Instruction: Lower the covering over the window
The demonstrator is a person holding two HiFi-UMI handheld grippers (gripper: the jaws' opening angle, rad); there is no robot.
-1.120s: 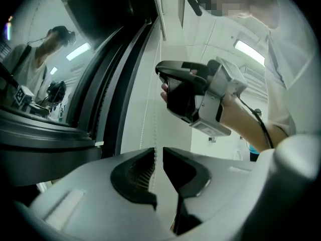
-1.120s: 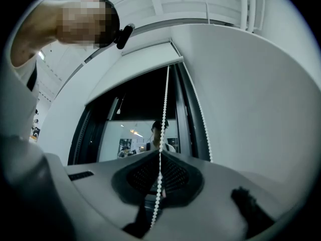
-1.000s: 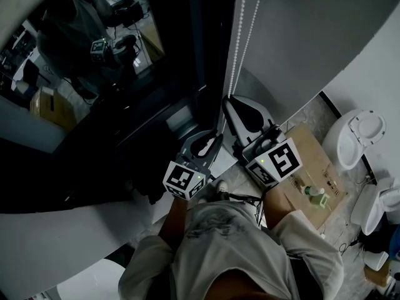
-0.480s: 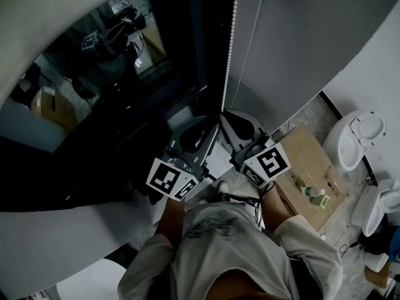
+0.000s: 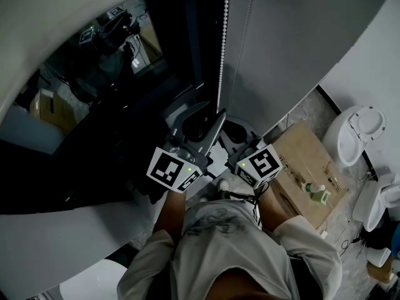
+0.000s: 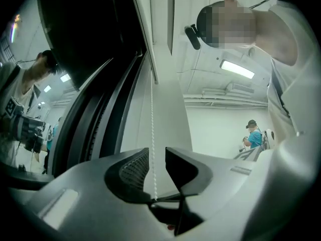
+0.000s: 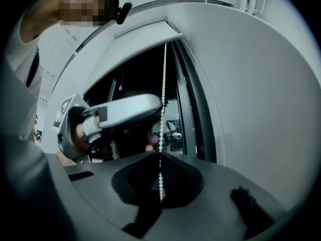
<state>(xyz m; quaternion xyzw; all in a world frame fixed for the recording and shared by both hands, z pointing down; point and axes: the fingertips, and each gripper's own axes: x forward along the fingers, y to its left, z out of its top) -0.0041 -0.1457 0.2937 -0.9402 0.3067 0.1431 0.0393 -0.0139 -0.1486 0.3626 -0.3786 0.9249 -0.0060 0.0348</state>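
My L gripper (image 5: pixel 212 111) has risen up the bead chain (image 5: pixel 220 61), jaws opening round it, R gripper (image 7: pixel 159 157) at 4 o'clock clamped on chain, blind (image 7: pixel 148 31) rolled up at 12: regripping for next pull.

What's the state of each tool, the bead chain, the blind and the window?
Left tool: jaws opening, thin white bead chain between them, pads not pressing it.
Right tool: shut on the same chain.
Bead chain: hanging straight, running through both tools.
Pale roller blind: rolled up at the top.
Dark glass window: uncovered.
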